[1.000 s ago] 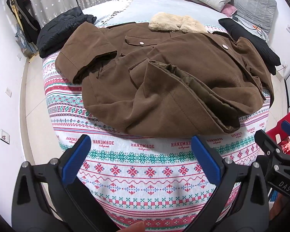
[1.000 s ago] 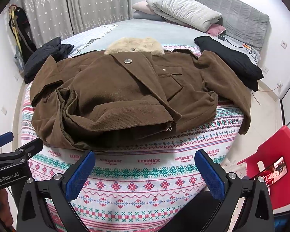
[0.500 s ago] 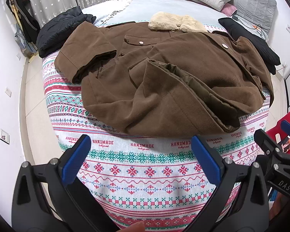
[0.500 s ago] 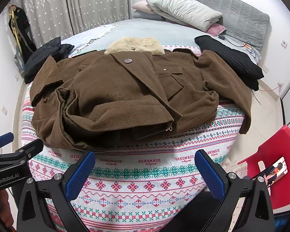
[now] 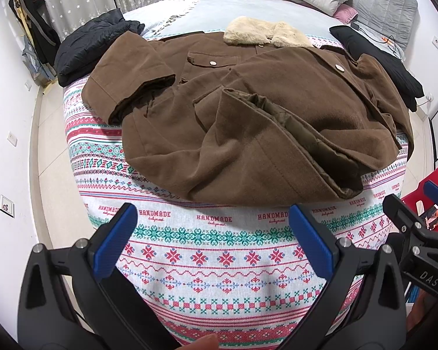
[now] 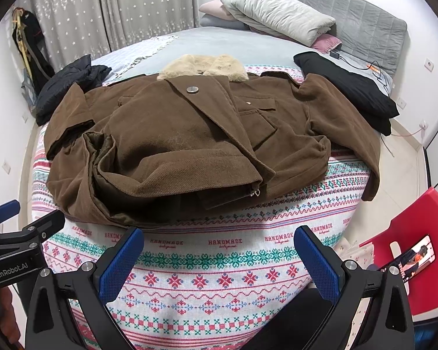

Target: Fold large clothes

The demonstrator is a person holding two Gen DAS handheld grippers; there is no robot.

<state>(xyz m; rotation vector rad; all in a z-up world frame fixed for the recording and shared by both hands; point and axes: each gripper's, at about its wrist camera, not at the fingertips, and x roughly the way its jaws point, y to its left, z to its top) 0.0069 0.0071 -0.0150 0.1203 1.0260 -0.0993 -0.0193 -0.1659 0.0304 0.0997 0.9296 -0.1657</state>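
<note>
Your left gripper [image 5: 213, 233] & right gripper [image 6: 219, 258] both gape wide, empty. Brown jacket [image 6: 189, 143] lies at 12 o'clock on the patterned blanket [image 6: 219, 277]. Risk: pinch only the top flap near the hem & the layers likely slide apart.

What I can't make out from either of my wrists

My left gripper [image 5: 213, 242] and right gripper [image 6: 219, 258] are cut off at the bottom edge, handles unseen. The brown jacket [image 6: 175, 143] hides its own lining and whatever lies inside its folds; its far sleeve [image 6: 362, 145] drops over the bed's edge. The phone screen [image 6: 414, 255] on the red chair [image 6: 423, 213] is too small to read, and the chair runs out of frame.
</note>
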